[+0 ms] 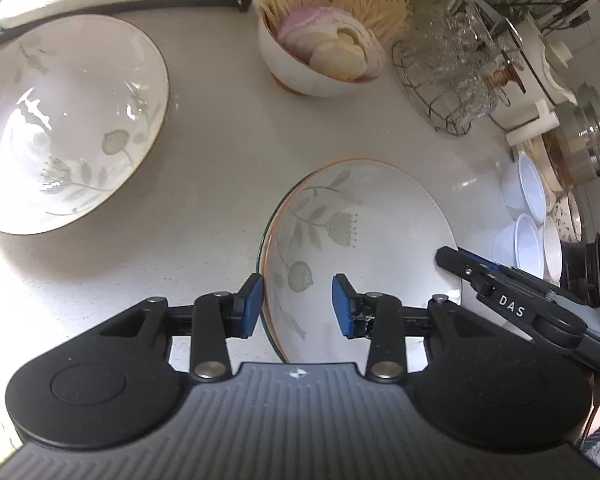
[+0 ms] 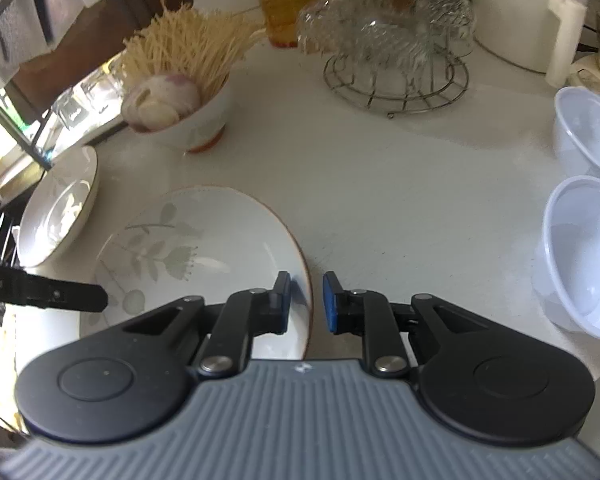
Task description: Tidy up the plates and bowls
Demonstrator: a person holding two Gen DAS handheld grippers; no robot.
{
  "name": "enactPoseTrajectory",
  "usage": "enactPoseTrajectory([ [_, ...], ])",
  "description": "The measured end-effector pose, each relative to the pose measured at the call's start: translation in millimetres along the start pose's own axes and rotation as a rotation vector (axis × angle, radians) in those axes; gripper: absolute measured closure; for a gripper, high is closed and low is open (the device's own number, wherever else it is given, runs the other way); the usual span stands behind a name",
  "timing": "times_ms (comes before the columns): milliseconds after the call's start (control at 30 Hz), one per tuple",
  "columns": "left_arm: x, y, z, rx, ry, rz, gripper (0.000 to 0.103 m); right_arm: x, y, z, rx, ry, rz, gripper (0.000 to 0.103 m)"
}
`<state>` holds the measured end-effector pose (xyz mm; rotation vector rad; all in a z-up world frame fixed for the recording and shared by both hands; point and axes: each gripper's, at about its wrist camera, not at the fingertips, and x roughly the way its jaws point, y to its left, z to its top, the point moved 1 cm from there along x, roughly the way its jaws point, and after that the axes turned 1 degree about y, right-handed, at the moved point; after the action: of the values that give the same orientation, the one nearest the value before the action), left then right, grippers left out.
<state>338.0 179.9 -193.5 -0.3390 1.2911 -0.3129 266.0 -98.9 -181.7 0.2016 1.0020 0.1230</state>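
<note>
Handling step: judged from the layout, the white round ceramic plate with grey-green flower print and orange rim (image 1: 360,232) is being taken by its edge for stacking or moving; both tools are at it.
Left tool (image 1: 297,306): spread, pinching nothing. 1 blue pad (image 1: 252,304) sits outside the plate's rim and the other hangs over the plate's inside, so the rim lies between them with clear gaps.
Right tool (image 2: 307,302): narrow gap with the plate's opposite rim inside it. A sliver of table shows between the rim and 1 pad, so I cannot tell whether it truly pinches.
Plate relative to tools: directly ahead of and under both tools, reaching forward from the left tool's pads. From the right tool it spreads away to the left.
Second edge: a greenish line runs just under the orange rim near the left tool, perhaps another plate beneath; unclear.
Doing it well: seat the rim deep between the pads before closing, close squarely, keep both sides level and lift slowly, since glazed ceramic will likely slip.
Table (image 1: 220,160): pale speckled top carrying everything.
Likely partner: a large white flower-printed ceramic bowl (image 1: 68,128) lies well forward-left of the left tool.
Obstacles: 2 translucent white plastic bowls (image 2: 584,252) stand right of the right tool, well apart.
</note>
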Motion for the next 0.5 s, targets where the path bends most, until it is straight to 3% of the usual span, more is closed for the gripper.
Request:
enactPoseTrajectory([
  [200,-22,-3,-6,-0.013,-0.074,0.009,0.061,-16,0,1,-0.001,-0.025,0.011,0.082],
  [500,-77,-31,-8,0.028,-0.227,0.061,0.061,-72,8,19,-0.020,-0.163,0.062,0.082],
])
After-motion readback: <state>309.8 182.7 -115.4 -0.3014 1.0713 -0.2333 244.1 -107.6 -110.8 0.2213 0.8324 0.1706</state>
